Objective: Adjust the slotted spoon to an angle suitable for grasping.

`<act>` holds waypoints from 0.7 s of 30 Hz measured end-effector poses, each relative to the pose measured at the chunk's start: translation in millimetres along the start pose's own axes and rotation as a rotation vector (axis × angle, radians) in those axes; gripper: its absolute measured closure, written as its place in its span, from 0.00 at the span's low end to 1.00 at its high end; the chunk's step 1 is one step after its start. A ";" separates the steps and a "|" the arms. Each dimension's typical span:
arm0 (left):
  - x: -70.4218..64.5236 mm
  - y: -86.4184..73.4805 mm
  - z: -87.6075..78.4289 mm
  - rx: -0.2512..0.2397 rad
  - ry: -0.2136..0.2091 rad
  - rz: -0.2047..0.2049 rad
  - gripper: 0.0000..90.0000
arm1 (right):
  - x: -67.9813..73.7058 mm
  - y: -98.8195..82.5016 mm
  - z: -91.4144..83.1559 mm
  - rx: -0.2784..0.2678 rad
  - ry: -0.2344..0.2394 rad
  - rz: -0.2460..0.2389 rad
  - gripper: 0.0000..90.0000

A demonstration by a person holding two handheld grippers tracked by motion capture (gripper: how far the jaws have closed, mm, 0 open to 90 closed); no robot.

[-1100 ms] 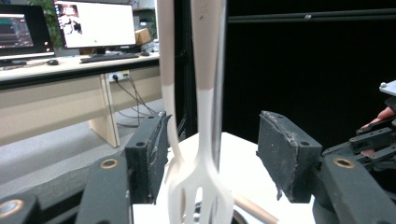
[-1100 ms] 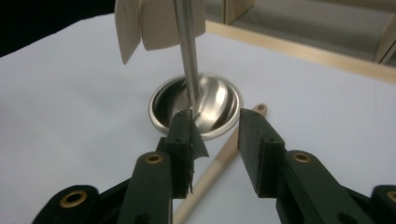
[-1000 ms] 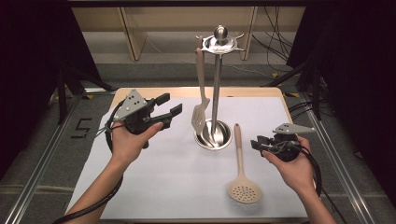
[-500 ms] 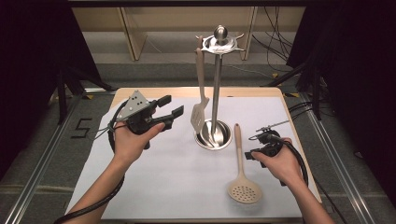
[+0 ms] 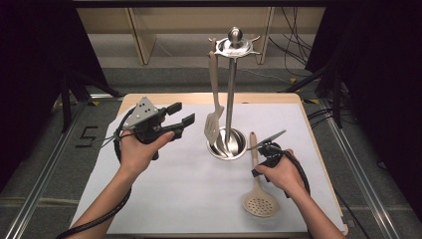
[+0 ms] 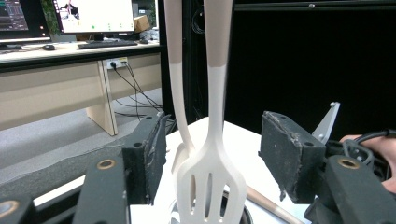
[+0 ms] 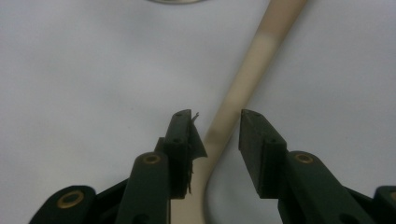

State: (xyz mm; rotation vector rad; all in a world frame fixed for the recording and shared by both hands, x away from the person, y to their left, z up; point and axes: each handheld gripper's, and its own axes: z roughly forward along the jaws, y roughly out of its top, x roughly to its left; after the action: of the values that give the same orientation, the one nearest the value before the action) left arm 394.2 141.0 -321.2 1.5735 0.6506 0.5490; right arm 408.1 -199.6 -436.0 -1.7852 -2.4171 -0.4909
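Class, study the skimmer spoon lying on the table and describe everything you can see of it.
The skimmer spoon lies flat on the white table cover, right of the metal stand's base. It looks like beige plastic or silicone, with a round perforated head nearest the person and a long, slim handle pointing towards the stand. The right gripper straddles the handle, its jaws open and not pressing on it.

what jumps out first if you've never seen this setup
The tall steel utensil stand at the table's middle, with a slotted spatula hanging from it. Next, the right gripper, jaws open astride the handle of a perforated skimmer lying on the white sheet.
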 end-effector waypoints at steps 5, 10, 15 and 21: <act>0.7 -0.6 1.6 0.003 0.001 0.001 0.45 | -3.2 -1.3 12.0 -0.020 -0.051 -0.050 0.72; -0.5 0.3 0.9 0.005 -0.001 0.003 0.45 | -5.7 -2.1 15.8 0.012 -0.046 -0.052 0.76; -0.2 0.0 0.3 0.007 -0.005 0.003 0.45 | -8.2 -3.8 13.7 0.017 -0.043 0.009 0.80; 2.0 0.5 -0.7 0.005 -0.001 0.003 0.45 | -17.8 -11.5 6.3 0.050 -0.080 0.093 0.88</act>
State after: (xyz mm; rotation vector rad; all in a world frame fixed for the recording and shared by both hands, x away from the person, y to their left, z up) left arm 395.2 142.9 -320.7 1.5798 0.6499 0.5491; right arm 403.4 -216.8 -449.0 -1.9208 -2.3609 -0.3532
